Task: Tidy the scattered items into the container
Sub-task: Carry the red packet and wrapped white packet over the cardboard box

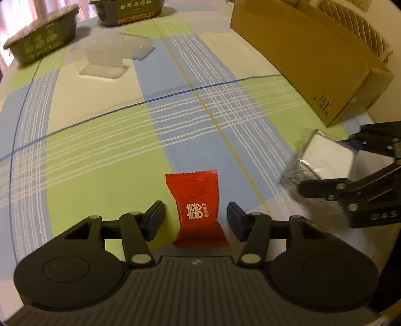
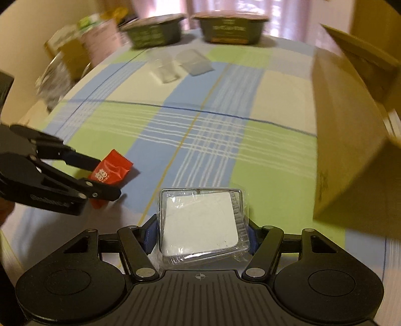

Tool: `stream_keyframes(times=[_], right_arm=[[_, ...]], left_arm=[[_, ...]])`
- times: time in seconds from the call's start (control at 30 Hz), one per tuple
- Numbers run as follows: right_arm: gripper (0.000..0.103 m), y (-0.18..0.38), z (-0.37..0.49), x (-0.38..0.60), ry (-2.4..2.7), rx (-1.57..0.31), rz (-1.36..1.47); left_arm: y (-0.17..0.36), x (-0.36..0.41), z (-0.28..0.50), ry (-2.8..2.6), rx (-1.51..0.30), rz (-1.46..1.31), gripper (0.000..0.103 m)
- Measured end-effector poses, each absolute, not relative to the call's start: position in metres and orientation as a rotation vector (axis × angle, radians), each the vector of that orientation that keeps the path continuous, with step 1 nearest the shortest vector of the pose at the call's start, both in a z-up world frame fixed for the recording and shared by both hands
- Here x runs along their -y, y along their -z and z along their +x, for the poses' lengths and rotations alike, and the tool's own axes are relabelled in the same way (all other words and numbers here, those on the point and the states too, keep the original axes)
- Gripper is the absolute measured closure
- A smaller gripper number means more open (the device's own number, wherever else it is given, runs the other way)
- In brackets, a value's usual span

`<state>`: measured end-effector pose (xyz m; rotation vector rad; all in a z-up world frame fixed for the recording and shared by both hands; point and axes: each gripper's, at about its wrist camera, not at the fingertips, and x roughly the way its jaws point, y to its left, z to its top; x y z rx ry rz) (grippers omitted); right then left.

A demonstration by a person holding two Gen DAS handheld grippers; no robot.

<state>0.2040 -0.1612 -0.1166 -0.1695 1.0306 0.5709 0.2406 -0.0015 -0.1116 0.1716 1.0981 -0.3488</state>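
Note:
A red sweet packet [image 1: 196, 205] with white characters lies flat on the checked tablecloth. My left gripper [image 1: 195, 213] stands open, one finger on each side of the packet with a gap to both. The right wrist view shows the same packet [image 2: 114, 168] between the left gripper's [image 2: 97, 175] fingers. My right gripper [image 2: 201, 232] is shut on a clear plastic packet [image 2: 200, 220] with a white square inside, held above the cloth. From the left wrist view, that clear packet [image 1: 323, 158] and the right gripper [image 1: 333, 163] sit to the right, near the open cardboard box [image 1: 300, 55].
The cardboard box [image 2: 351, 150] fills the right side. Far back stand two dark green bowls [image 1: 42, 40] [image 1: 130, 10] and two clear plastic tubs [image 1: 105, 57]. Boxes and a bag [image 2: 72, 50] sit beyond the table's left edge.

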Motion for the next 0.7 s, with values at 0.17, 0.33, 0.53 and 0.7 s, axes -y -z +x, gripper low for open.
stream_keyframes(times=[0.17, 0.33, 0.53, 0.7], right_arm=[[0.035, 0.112, 0.198, 0.167, -0.548, -1.033, -0.119], [0.035, 0.102, 0.188, 0.169, -0.543, -1.016, -0.092], [0.035, 0.08, 0.175, 0.172, -0.524, -0.985, -0.072], [0.035, 0.054, 0.163, 0.18, -0.506, -0.94, -0.071]], left_arm=[[0.11, 0.002, 0.241, 0.333, -1.117, 0.197, 0.077], [0.098, 0.0, 0.229, 0.343, -1.122, 0.178, 0.078], [0.074, 0.003, 0.209, 0.346, -1.109, 0.159, 0.078], [0.051, 0.009, 0.192, 0.348, -1.083, 0.156, 0.078]])
